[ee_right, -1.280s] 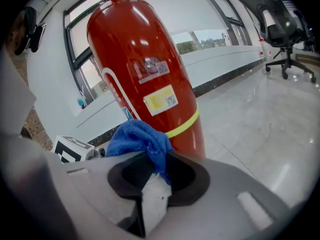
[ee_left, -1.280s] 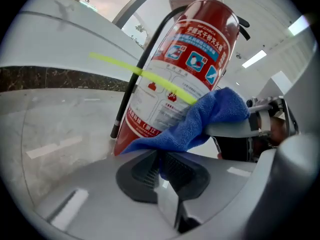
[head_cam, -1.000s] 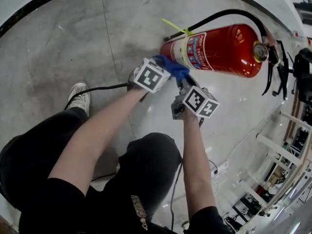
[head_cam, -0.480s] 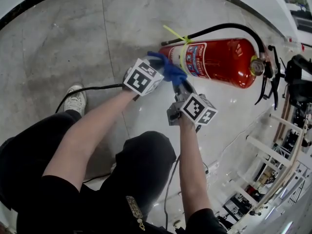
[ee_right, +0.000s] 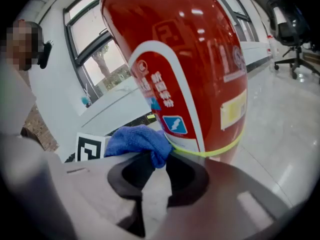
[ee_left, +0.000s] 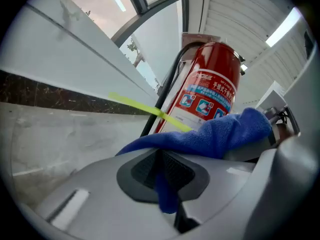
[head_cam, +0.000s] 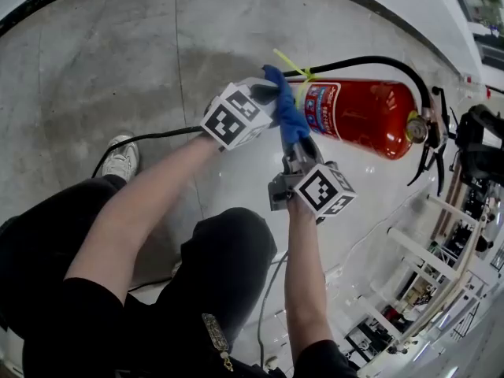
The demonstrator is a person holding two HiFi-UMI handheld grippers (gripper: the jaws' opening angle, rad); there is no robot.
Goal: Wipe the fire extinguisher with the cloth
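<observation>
A red fire extinguisher (head_cam: 362, 116) lies on its side on the grey floor, its black hose (head_cam: 362, 44) arching over it and a yellow tie (head_cam: 290, 60) near its bottom end. A blue cloth (head_cam: 285, 113) is stretched across that bottom end. My left gripper (head_cam: 270, 93) is shut on the cloth's upper end, and my right gripper (head_cam: 296, 144) is shut on its lower end. In the left gripper view the cloth (ee_left: 220, 134) drapes over the jaws (ee_left: 167, 181) in front of the extinguisher (ee_left: 210, 89). In the right gripper view the cloth (ee_right: 135, 139) dips between the jaws (ee_right: 157, 166) beside the extinguisher (ee_right: 195, 74).
A black cable (head_cam: 150, 138) runs over the floor by my shoe (head_cam: 120, 160). White racks (head_cam: 441, 274) and dark equipment (head_cam: 480, 140) stand at the right. An office chair (ee_right: 287, 29) is beyond the extinguisher, and a person stands at the left edge of the right gripper view.
Both grippers have moved up and a little to the right with the cloth. The cloth now stands more upright across the extinguisher's bottom end.
</observation>
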